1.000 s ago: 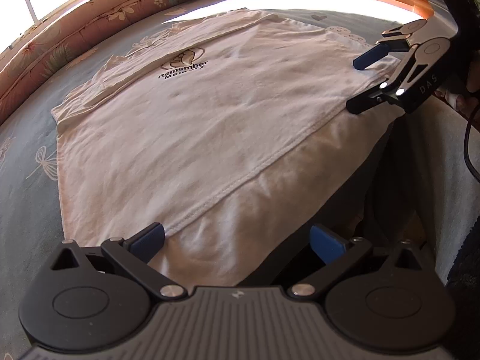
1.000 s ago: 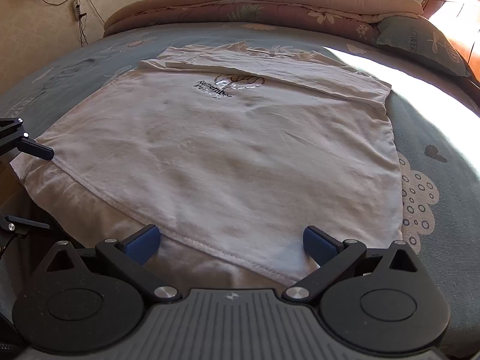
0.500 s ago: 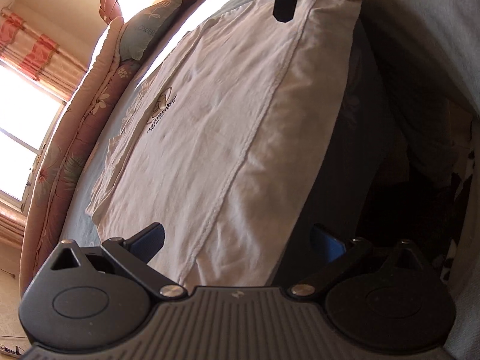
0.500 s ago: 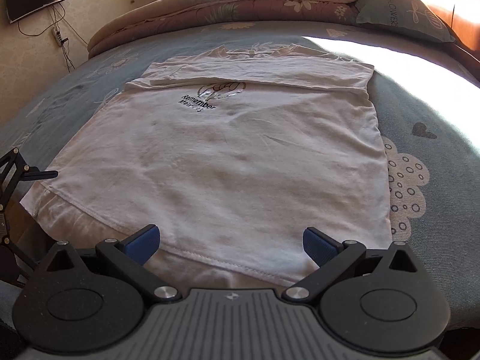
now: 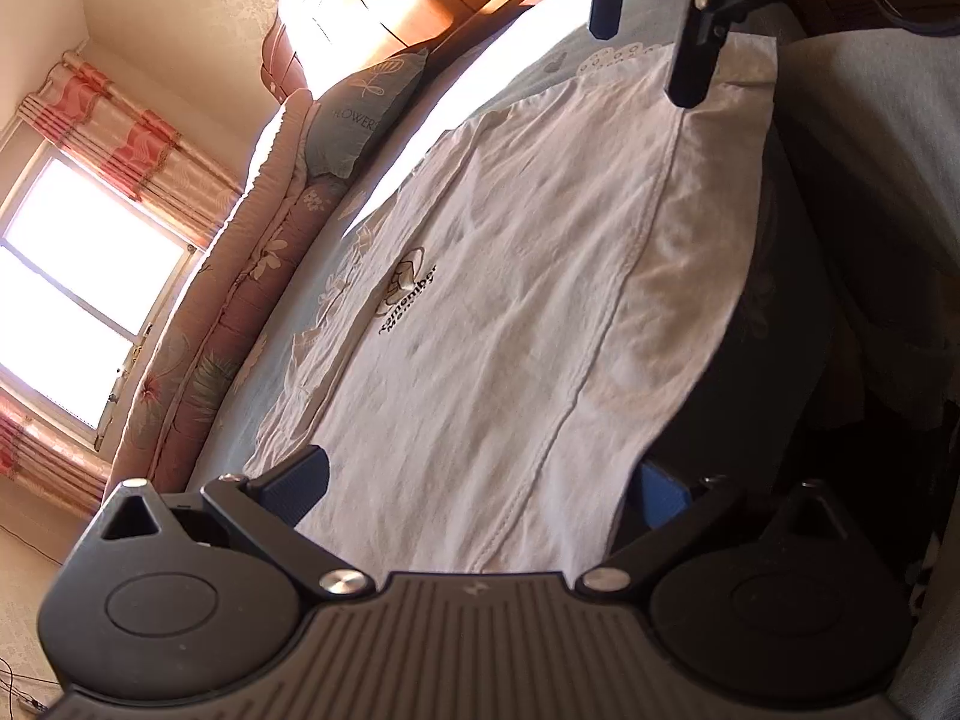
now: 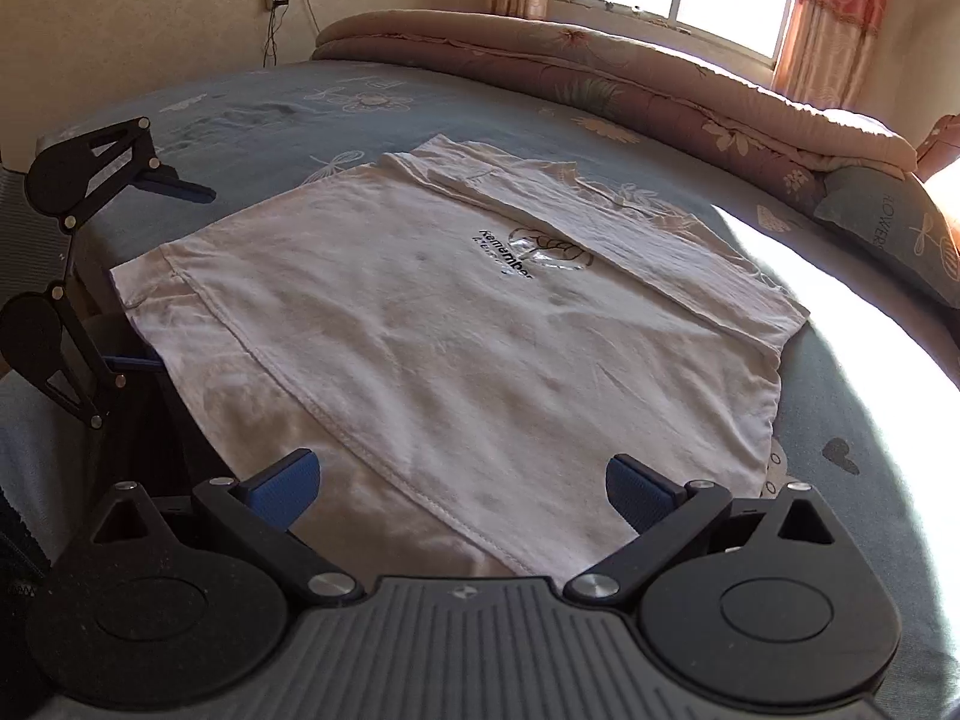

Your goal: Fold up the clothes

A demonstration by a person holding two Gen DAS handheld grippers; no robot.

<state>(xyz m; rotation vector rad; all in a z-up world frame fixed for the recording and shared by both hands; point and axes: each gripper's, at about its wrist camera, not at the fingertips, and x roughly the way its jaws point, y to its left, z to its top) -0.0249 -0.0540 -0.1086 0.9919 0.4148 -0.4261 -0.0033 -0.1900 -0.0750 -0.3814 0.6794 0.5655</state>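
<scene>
On the bed: white T-shirt (image 6: 456,336) lies flat, printed side up, hem overhanging the near edge.
Left gripper (image 5: 480,492): jaws spread wide, straddling one hem corner, holding nothing.
Right gripper (image 6: 462,486): jaws wide apart at the other hem corner, empty.
Bed (image 6: 300,102): blue floral sheet.
Far side: rolled quilt (image 6: 600,78), pillow (image 6: 900,228).
</scene>
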